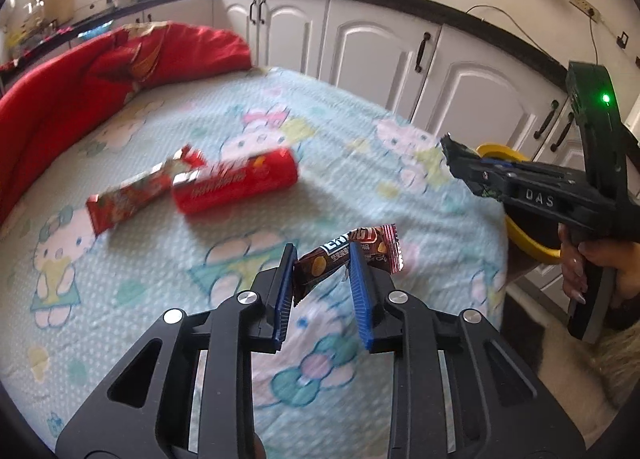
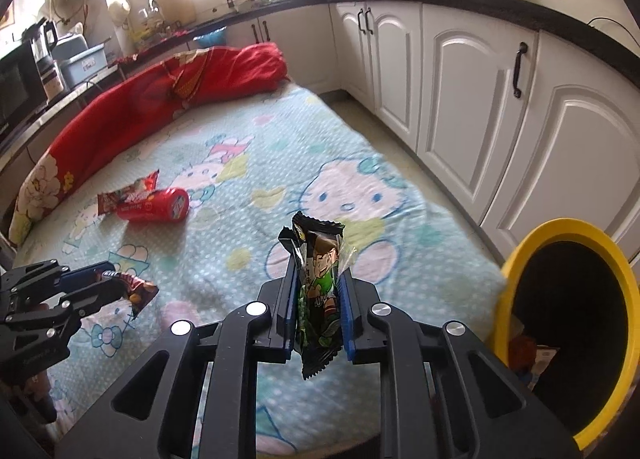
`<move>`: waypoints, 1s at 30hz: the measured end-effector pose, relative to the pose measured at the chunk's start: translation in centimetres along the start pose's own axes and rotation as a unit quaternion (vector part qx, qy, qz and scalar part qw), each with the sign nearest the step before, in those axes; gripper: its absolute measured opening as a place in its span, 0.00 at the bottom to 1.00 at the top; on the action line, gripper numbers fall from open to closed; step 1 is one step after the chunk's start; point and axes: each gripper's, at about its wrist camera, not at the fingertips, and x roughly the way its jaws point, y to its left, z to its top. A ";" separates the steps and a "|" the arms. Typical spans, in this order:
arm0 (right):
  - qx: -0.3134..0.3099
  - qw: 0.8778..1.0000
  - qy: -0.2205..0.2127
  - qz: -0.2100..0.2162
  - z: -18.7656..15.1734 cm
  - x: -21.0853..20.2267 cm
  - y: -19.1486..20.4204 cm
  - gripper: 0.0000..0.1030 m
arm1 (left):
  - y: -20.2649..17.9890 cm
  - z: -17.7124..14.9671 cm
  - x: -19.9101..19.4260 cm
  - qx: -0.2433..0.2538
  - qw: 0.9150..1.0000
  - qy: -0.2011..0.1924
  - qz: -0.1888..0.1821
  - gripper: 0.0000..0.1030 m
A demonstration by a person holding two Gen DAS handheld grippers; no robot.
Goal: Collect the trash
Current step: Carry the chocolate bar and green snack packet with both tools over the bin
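Left wrist view: our left gripper pinches a brown wrapper above the bedsheet. Our right gripper pinches a black-green packet near the yellow bin beside this bedsheet.

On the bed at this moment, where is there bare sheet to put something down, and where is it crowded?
Bare sheet runs from the red can across to the edge by the cabinets, and on to the far end beside the red quilt. The near strip between the two grippers is bare too. Crowded: the can lies against a red wrapper near the quilt.
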 end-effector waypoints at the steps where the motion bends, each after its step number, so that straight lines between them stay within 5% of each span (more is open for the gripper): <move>1: 0.003 1.000 -0.004 -0.001 0.1 -0.4 -0.4 0.17 | -0.4 0.4 0.0 0.002 1.000 -0.003 -0.002 0.19; 30: 0.084 0.992 -0.044 -0.084 -2.1 -8.7 -12.8 0.17 | -14.0 7.7 3.4 0.064 0.993 -0.042 -0.092 0.19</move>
